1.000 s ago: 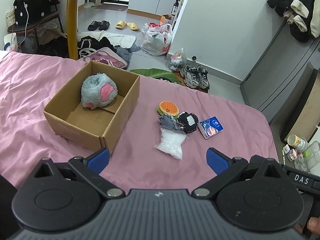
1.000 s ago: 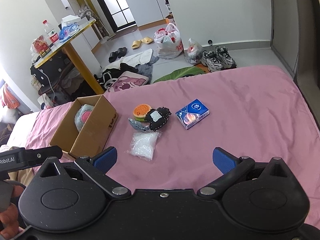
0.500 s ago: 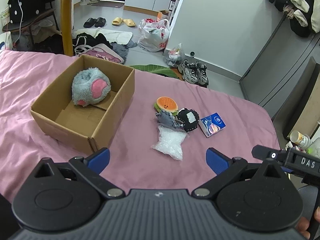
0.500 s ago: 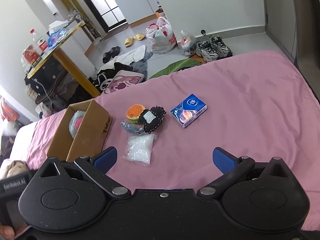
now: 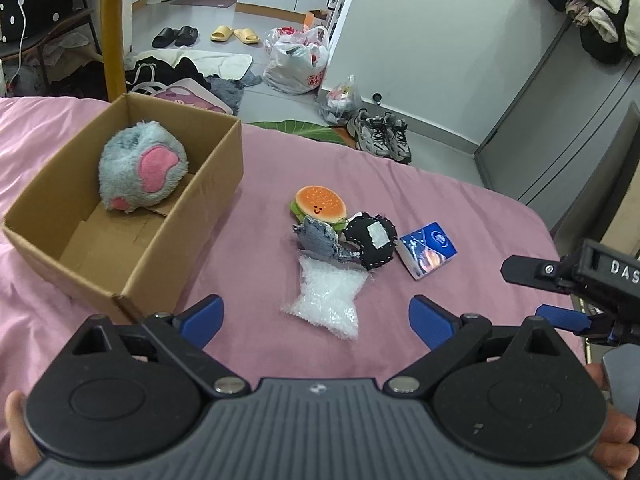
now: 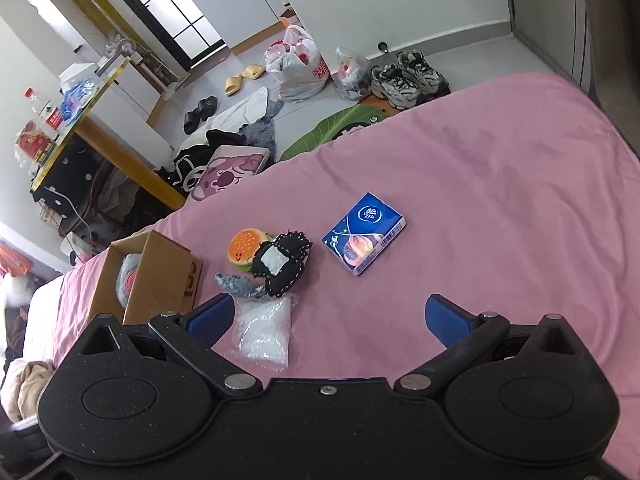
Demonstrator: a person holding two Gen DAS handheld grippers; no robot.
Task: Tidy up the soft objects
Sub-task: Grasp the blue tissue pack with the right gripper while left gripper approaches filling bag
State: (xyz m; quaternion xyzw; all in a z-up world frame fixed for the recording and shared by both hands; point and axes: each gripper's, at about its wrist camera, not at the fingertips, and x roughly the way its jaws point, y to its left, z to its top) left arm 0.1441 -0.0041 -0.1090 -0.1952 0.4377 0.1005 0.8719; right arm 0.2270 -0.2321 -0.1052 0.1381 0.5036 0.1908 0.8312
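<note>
An open cardboard box (image 5: pixel 208 200) (image 6: pixel 168 276) stands on the pink bed and holds a grey plush paw (image 5: pixel 142 170) (image 6: pixel 127 280). Right of the box lie a burger squishy (image 5: pixel 320 202) (image 6: pixel 245 247), a grey fabric scrap (image 5: pixel 320 240) (image 6: pixel 240 286), a black stitched pouch (image 5: pixel 372 240) (image 6: pixel 282 266), a clear bag of white beads (image 5: pixel 328 296) (image 6: pixel 264 334) and a blue tissue pack (image 5: pixel 428 250) (image 6: pixel 365 233). My left gripper (image 5: pixel 316 318) is open, hovering just short of the bead bag. My right gripper (image 6: pixel 330 320) is open too, near the bead bag and the pouch.
The pink bedsheet (image 6: pixel 500 184) stretches wide to the right. Beyond the bed's far edge the floor holds sneakers (image 5: pixel 380 136), plastic bags (image 5: pixel 298 60), slippers and clothes. A yellow-legged table (image 5: pixel 114 32) stands at the far left. The right gripper's body (image 5: pixel 580 276) shows at the left view's right edge.
Both grippers have moved forward and lower toward the pile of small items, which now looks larger. The right gripper has come further into the left wrist view. Nothing on the bed has shifted.
</note>
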